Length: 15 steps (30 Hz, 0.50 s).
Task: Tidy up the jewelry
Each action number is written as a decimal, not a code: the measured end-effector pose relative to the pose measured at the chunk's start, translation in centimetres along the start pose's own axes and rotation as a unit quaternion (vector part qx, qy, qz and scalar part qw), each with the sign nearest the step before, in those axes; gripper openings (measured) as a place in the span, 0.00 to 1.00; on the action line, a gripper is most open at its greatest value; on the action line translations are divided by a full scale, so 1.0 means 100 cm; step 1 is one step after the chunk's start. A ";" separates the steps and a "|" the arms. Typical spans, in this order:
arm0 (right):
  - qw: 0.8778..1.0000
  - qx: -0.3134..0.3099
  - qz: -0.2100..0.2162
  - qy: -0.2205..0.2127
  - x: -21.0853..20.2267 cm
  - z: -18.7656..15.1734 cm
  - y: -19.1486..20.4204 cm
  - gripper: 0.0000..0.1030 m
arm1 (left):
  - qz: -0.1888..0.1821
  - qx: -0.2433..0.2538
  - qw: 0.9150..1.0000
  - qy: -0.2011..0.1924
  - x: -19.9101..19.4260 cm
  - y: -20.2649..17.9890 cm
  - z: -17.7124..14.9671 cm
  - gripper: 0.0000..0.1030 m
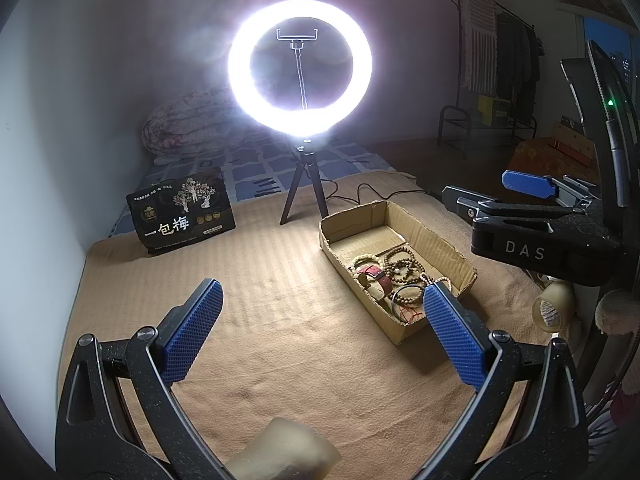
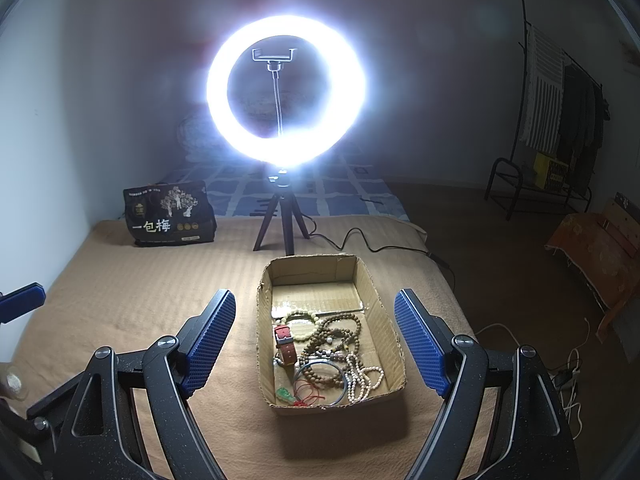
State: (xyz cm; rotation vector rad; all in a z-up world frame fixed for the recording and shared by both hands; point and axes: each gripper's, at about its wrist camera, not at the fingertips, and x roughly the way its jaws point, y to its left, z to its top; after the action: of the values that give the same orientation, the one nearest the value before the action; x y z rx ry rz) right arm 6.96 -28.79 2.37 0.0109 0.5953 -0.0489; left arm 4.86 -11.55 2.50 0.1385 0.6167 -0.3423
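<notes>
Both of your grippers are spread wide with nothing between the blue pads. Your left gripper (image 1: 322,330) hangs over the tan blanket (image 1: 260,280), with the cardboard box (image 1: 424,236) off to its right; its right finger overlaps the box's near corner in that view. Your right gripper (image 2: 316,342) is lined up with the cardboard box (image 2: 384,312), which sits between its two fingers as you look down them.

All the jewelry lies in the near half of the box: a red watch strap (image 2: 286,344), brown wooden beads (image 2: 336,336), a pale bead string (image 2: 362,376), a thin bangle (image 2: 320,384) and a small green pendant (image 2: 284,394) on red cord. Behind the box stand a lit ring light (image 2: 286,90) on a tripod and a black snack bag (image 2: 168,214).
</notes>
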 end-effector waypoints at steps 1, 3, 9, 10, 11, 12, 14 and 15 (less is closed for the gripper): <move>1.000 0.000 0.000 0.000 0.000 0.000 0.001 0.79 | 0.000 0.000 1.000 0.000 0.000 0.000 0.000 0.99; 1.000 0.000 0.000 0.000 0.000 0.000 0.001 0.79 | 0.001 0.000 1.000 0.000 0.000 0.000 0.000 0.99; 1.000 0.000 0.000 0.001 0.000 -0.001 0.000 0.79 | 0.000 0.000 1.000 0.000 0.000 0.000 0.000 0.99; 1.000 0.000 0.000 0.001 0.000 -0.002 0.000 0.79 | 0.000 0.000 1.000 0.000 0.000 0.000 0.000 0.99; 1.000 0.000 0.000 0.001 0.000 -0.001 0.000 0.79 | 0.000 0.000 1.000 0.000 0.000 0.000 0.000 0.99; 1.000 0.000 0.000 0.001 0.000 -0.001 0.000 0.79 | 0.000 0.000 1.000 0.000 0.000 0.000 0.000 0.99; 1.000 0.000 0.000 0.001 0.000 -0.001 0.000 0.79 | -0.001 -0.001 1.000 0.000 0.000 0.000 0.001 0.99; 1.000 -0.001 0.000 0.001 0.000 -0.001 0.000 0.79 | -0.001 0.000 1.000 0.000 0.000 0.000 0.001 0.99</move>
State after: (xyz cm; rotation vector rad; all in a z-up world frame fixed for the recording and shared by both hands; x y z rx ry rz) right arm 6.87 -28.78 2.26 0.0098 0.5981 -0.0487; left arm 4.89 -11.54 2.60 0.1374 0.6164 -0.3435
